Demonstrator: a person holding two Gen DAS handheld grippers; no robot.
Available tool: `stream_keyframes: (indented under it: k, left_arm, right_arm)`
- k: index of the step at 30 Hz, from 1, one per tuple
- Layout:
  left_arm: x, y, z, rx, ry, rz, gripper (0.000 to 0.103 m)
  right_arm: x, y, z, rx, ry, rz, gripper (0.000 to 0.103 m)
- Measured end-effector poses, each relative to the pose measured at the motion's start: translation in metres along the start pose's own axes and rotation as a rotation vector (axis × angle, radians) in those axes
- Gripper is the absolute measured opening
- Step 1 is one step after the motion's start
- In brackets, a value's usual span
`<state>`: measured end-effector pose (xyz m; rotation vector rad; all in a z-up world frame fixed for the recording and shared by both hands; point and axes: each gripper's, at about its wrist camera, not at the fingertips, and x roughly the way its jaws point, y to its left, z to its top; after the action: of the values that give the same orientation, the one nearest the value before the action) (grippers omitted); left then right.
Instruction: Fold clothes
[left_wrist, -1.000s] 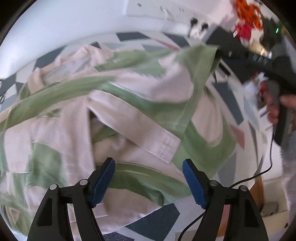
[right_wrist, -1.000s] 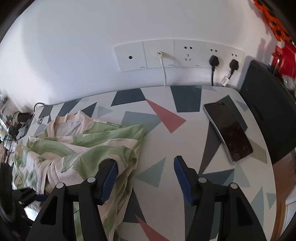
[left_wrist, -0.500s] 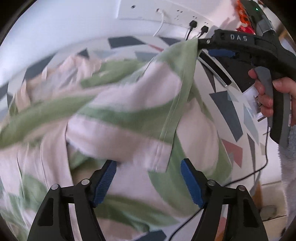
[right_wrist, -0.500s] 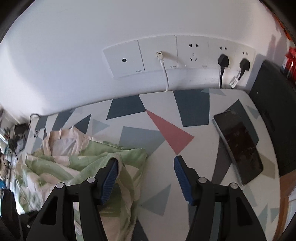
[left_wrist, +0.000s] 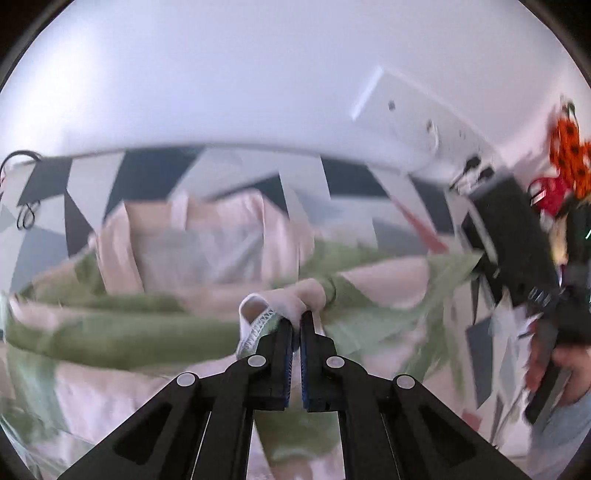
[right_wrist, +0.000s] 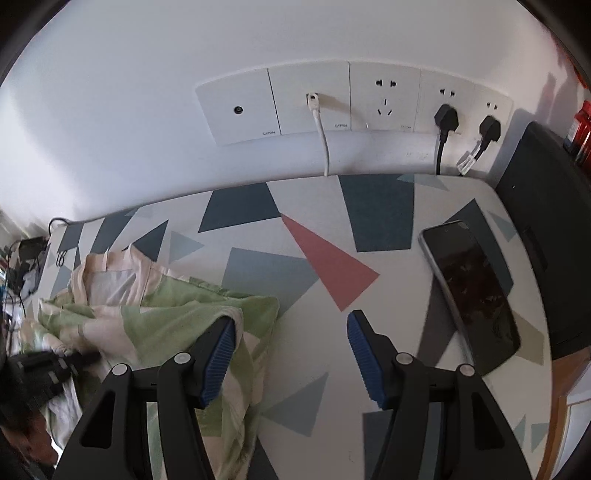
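Observation:
A pink and green patterned shirt (left_wrist: 147, 325) lies bunched on the patterned table. My left gripper (left_wrist: 297, 325) is shut on a folded hem of the shirt, and a loop of fabric bulges out just beyond the fingertips. This view is motion-blurred. In the right wrist view the shirt (right_wrist: 166, 317) lies at the left, and my right gripper (right_wrist: 291, 354) stands open above the table. Its left finger (right_wrist: 218, 350) hangs over the shirt's right edge. Its right finger (right_wrist: 365, 354) is over bare tabletop. Nothing is between the pads.
A dark phone (right_wrist: 472, 291) lies on the triangle-patterned table (right_wrist: 332, 258) to the right. A black box (right_wrist: 554, 240) stands at the far right. Wall sockets (right_wrist: 351, 99) with plugged cables run behind. Cables (right_wrist: 33, 251) crowd the table's left end. A hand (left_wrist: 554, 365) holds the other gripper.
My left gripper went from open to shut on a fold of the shirt. The raised shirt corner near the right gripper has dropped back onto the table. The right gripper stays open.

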<state>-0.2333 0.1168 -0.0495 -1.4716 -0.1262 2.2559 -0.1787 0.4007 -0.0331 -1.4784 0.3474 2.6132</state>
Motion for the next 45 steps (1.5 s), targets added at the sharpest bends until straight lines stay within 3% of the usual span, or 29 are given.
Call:
stream_keyframes:
  k: [6,11,16,20,25,36,37,40,42,45]
  left_arm:
    - [0.028,-0.003,0.021,0.051,0.056,0.080,0.003]
    - [0.041,0.011,0.041,-0.013,0.059,0.058,0.003]
    - [0.022,0.018,0.055,0.033,0.012,0.021,0.005]
    - [0.006,0.022,0.063,0.076,-0.031,0.037,0.014]
    - [0.014,0.008,0.058,0.148,0.044,-0.053,0.014]
    - [0.043,-0.004,0.060,0.123,0.002,0.015,0.015]
    - [0.044,0.000,0.065,0.087,-0.017,0.038,0.015]
    - [0.028,0.022,0.083,-0.035,-0.107,0.070,0.015]
    - [0.009,0.033,0.088,-0.067,-0.155,0.066,0.015]
    - [-0.011,0.041,0.086,-0.077,-0.175,0.012,0.026]
  right_arm:
    - [0.031,0.002,0.014,0.044,0.093,-0.032,0.064]
    - [0.055,-0.009,0.019,0.133,0.162,-0.057,0.064]
    - [0.065,-0.037,0.021,0.288,0.252,0.087,0.064]
    - [0.066,-0.039,0.025,0.257,0.267,0.075,0.064]
    - [0.073,-0.032,0.031,0.214,0.292,0.048,0.064]
    - [0.083,-0.032,0.033,0.187,0.329,0.021,0.064]
    - [0.084,-0.032,0.032,0.189,0.331,0.021,0.064]
    - [0.080,-0.034,0.033,0.191,0.325,0.049,0.064]
    - [0.074,-0.035,0.034,0.195,0.309,0.113,0.064]
    - [0.067,-0.040,0.035,0.203,0.320,0.184,0.064]
